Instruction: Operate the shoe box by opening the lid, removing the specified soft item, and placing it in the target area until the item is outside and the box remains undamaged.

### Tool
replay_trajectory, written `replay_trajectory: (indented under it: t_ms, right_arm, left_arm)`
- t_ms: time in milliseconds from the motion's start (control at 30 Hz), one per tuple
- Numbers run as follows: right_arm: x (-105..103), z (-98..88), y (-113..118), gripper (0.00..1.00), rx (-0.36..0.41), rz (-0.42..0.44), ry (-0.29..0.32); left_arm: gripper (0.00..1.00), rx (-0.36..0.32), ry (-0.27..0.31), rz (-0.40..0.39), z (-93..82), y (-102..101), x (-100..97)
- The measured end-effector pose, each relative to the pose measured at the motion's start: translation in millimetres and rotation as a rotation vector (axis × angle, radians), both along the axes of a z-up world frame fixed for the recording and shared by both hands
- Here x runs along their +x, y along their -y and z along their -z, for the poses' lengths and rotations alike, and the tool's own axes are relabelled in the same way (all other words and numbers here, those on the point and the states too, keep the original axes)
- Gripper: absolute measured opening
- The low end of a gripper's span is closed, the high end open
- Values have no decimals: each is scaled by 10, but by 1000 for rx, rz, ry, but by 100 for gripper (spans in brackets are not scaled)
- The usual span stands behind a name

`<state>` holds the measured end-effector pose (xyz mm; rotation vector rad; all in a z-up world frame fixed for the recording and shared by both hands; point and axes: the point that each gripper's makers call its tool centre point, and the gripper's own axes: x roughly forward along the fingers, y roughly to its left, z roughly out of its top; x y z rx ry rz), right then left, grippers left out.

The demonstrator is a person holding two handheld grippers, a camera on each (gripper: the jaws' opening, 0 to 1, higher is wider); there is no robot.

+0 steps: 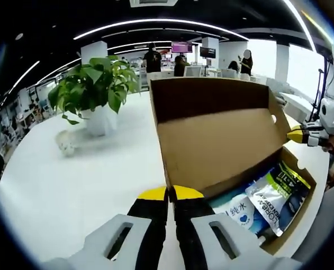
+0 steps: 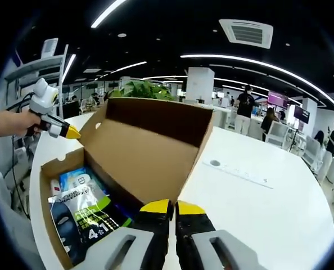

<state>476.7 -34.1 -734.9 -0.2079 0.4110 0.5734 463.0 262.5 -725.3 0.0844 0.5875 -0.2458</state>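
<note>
Now your left gripper and right gripper each clench the raised lid of the shoe box, where packets read "4-in-1".

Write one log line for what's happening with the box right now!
shoe box: lid up | left gripper: shut on lid edge | right gripper: shut on lid edge | soft packs: inside

Left gripper pinching open shoe box lid

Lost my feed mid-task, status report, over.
Left gripper and right gripper both shut on lid edge. Shoe box open, soft packs inside. Potted plant stands beside, not blocking.
</note>
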Motion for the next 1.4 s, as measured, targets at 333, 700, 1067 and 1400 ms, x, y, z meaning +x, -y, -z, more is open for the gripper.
replay_trajectory:
  t_ms: [333,700,1067,1400]
  right_arm:
    - [66,25,1,0,-16,-9,2]
    - [120,53,14,0,-35,-33,-5]
    - [173,88,20,0,-25,-31,-21]
    - [197,114,16,0,-18,-27,-33]
  left_arm:
    - [1,8,1,5,11,4,70]
    - [1,7,4,1,28,10,129]
    - [1,13,-5,5,62,13,190]
    - [1,8,-13,-1,90,13,226]
